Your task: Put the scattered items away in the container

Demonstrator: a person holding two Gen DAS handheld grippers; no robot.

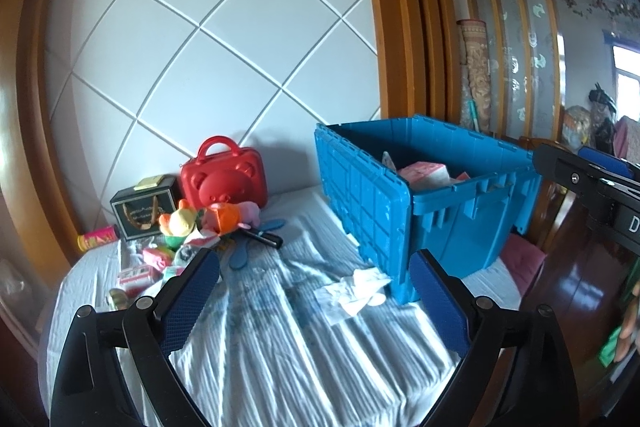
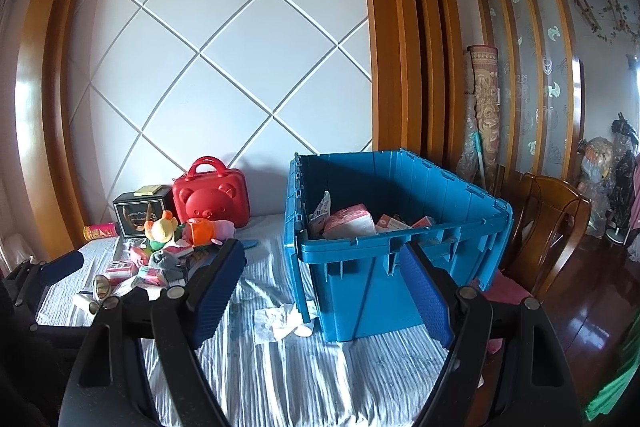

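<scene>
On the table (image 1: pixel 280 339), which is draped in a pale striped cloth, I have the blue container (image 1: pixel 440 211) standing toward the far right corner, its lid flap hanging down the left side. Inside it I can make out a pink-and-white pack (image 2: pixel 352 221) and a few smaller packets. Just in front of its near left corner lies a crumpled white tissue (image 1: pixel 352 291), touching the container's base.

The scattered items sit in a heap at the far left of the table: a red bear-faced case (image 1: pixel 224 179) upright against the wall, a black box (image 1: pixel 144 213) just beside it, a pink and yellow tube (image 1: pixel 98 235) on its side at the left edge, a yellow plush toy (image 1: pixel 178 221), an orange toy (image 1: pixel 226 217), a blue comb (image 1: pixel 240 259) and several small pink packets (image 1: pixel 158 257) nearer to me.

My left hand-held gripper (image 1: pixel 316 301) hovers above the bare cloth with its jaws spread wide and nothing between them. My right hand-held gripper (image 2: pixel 324 289) also has its jaws parted and empty, pointed toward the container's near wall.

A wooden chair (image 2: pixel 548 227) stands past the table's right edge.
</scene>
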